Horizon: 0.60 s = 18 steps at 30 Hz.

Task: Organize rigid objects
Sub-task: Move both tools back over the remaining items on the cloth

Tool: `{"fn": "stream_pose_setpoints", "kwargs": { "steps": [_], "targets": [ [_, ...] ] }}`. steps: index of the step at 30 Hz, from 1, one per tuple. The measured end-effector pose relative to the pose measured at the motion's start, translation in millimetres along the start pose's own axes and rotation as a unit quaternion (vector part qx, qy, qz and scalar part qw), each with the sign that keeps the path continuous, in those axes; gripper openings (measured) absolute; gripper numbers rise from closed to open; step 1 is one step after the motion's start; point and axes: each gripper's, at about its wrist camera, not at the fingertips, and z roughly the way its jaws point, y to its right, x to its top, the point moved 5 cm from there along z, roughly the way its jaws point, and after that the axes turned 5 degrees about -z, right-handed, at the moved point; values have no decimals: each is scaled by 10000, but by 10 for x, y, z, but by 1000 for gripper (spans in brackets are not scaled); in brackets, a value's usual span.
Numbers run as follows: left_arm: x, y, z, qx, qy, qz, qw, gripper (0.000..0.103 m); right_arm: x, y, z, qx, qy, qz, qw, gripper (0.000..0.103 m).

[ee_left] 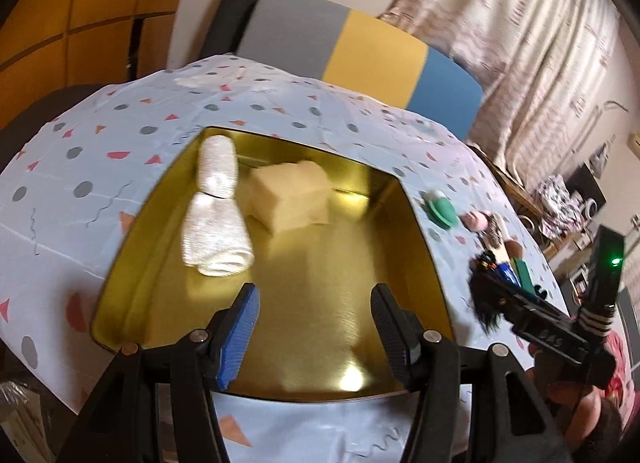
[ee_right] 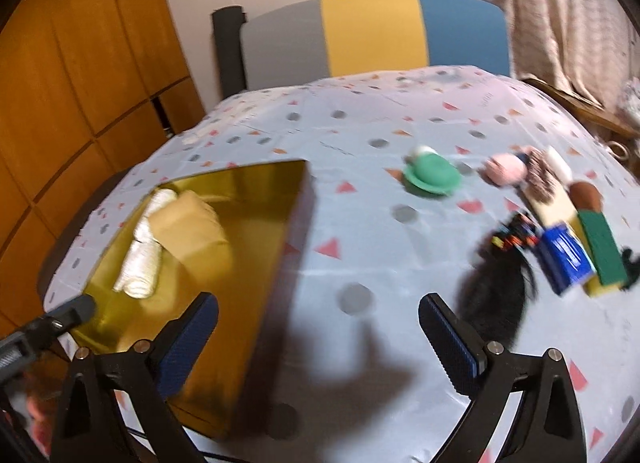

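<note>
Both my grippers, left [ee_left: 314, 333] and right [ee_right: 318, 337], gape empty; left hovers over the tin [ee_left: 416, 199], right probably eyeing that blurry toy pile [ee_right: 560, 231].

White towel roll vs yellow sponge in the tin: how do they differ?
The white towel roll is long and cylindrical; the yellow sponge is blocky with flat faces. The roll lies along the left wall of the gold tin; the sponge sits beside it, nearer the far wall. The roll looks ribbed, the sponge smooth. Both rest on the tin's floor.
</note>
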Motion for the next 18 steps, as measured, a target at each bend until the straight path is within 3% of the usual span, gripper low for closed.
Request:
{"fn": "stream_pose_setpoints", "kwargs": {
  "steps": [2,10,13,18],
  "targets": [
    [-66,97,14,-42,-82,114,9999,59,-93,153,-33,-54,-26,125,9999,92],
    [-254,474,78,-193,-310,406,9985,59,-438,732,-192,-378,-61,548,9978,85],
    [-311,599,104,-230,-379,550,9975,59,-553,944,-238,-475,-90,720,9962,77],
    [-398,821,139,-297,-486,779,9953,59,-735,1310,-331,-759,-79,910,9929,75]
  ]
}}
